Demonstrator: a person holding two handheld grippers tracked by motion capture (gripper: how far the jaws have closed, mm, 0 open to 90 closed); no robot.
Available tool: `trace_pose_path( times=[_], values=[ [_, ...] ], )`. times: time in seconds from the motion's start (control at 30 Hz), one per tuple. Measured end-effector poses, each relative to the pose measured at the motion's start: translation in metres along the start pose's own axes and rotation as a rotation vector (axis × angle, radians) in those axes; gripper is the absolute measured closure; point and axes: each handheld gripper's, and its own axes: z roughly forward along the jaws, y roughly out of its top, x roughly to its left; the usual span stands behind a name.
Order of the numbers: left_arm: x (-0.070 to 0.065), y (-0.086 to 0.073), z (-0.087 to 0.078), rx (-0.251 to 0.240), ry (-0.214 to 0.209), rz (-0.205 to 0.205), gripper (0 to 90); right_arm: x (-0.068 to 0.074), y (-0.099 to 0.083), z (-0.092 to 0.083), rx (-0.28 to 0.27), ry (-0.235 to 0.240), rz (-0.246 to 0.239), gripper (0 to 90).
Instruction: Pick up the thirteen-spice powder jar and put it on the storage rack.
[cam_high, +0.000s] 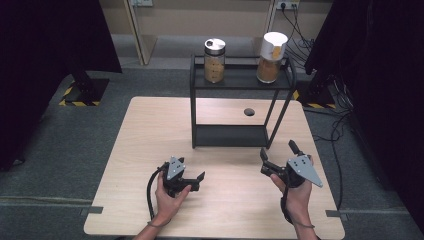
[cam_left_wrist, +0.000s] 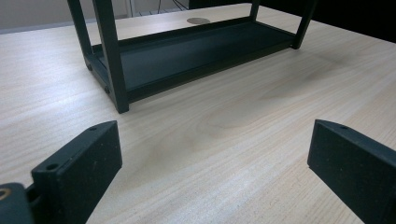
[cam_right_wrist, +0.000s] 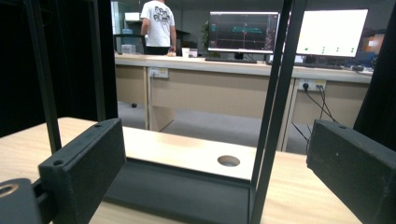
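Observation:
A black two-shelf rack (cam_high: 240, 85) stands at the middle back of the wooden table (cam_high: 150, 150). On its top shelf are two jars of brown contents: one with a silver lid (cam_high: 214, 60) on the left, one with a white lid (cam_high: 271, 56) on the right. My left gripper (cam_high: 199, 181) rests low on the table in front of the rack, open and empty, with its jaws pointing right. My right gripper (cam_high: 278, 150) is open and empty just right of the rack's front right leg. The left gripper view has the open jaws around (cam_left_wrist: 215, 140) facing the rack's lower shelf (cam_left_wrist: 187, 51).
A round hole (cam_high: 249, 111) in the table lies behind the rack. In the right gripper view a rack post (cam_right_wrist: 275, 116) stands close ahead between the open jaws of the right gripper (cam_right_wrist: 217, 135); farther off are a desk with monitors (cam_right_wrist: 243, 32) and a person in a white T-shirt (cam_right_wrist: 159, 23).

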Motion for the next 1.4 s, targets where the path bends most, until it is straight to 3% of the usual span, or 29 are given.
trace_pose_path(
  times=[0.33, 0.93, 1.4],
  values=[
    [-0.001, 0.000, 0.000, -0.001, -0.001, 0.002, 2.2, -0.004, -0.020, -0.010, 0.038, 0.013, 0.000, 5.2],
    [-0.001, 0.000, 0.000, -0.002, 0.003, -0.003, 2.2, -0.008, -0.060, -0.015, 0.193, 0.033, 0.035, 5.5],
    [-0.003, 0.000, 0.000, 0.002, 0.000, 0.003, 2.2, -0.009, -0.063, -0.018, 0.186, 0.021, 0.062, 5.9]
  ],
)
